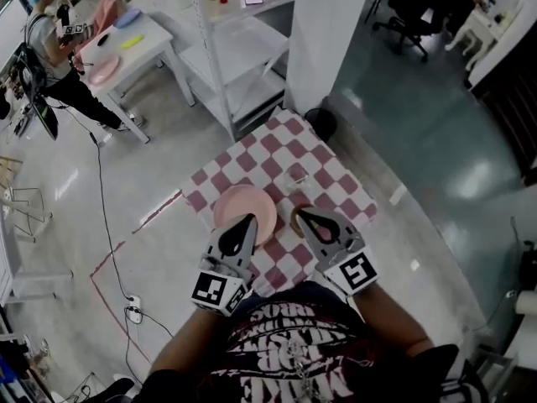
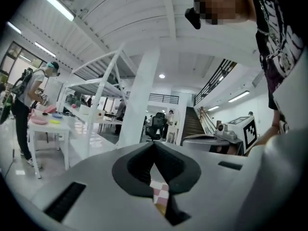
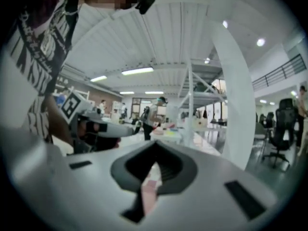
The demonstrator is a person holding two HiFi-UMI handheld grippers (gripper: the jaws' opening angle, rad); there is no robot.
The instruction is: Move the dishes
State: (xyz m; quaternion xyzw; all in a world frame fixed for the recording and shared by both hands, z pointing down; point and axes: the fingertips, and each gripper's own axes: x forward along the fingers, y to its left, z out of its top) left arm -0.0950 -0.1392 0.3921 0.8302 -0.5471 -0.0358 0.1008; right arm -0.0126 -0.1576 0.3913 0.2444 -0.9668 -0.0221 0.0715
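A pink plate (image 1: 243, 208) lies on a small table with a red-and-white checked cloth (image 1: 252, 162). A clear glass (image 1: 295, 179) stands to the plate's right. My left gripper (image 1: 249, 218) hovers over the plate's near edge with its jaws together and nothing in them. My right gripper (image 1: 299, 211) sits just right of the plate, also shut and empty, beside a small tan thing (image 1: 295, 222) that it mostly hides. Both gripper views look out level over the room. In the left gripper view the left gripper (image 2: 154, 144) shows only a sliver of cloth; the right gripper (image 3: 155, 143) shows a pink sliver.
A white pillar (image 1: 327, 40) and a white shelf rack (image 1: 226, 53) stand just beyond the table. A black round object (image 1: 320, 122) sits at the pillar's foot. At the far left a person (image 1: 50, 53) stands by a white table (image 1: 147, 44) with dishes. A cable (image 1: 105, 217) crosses the floor.
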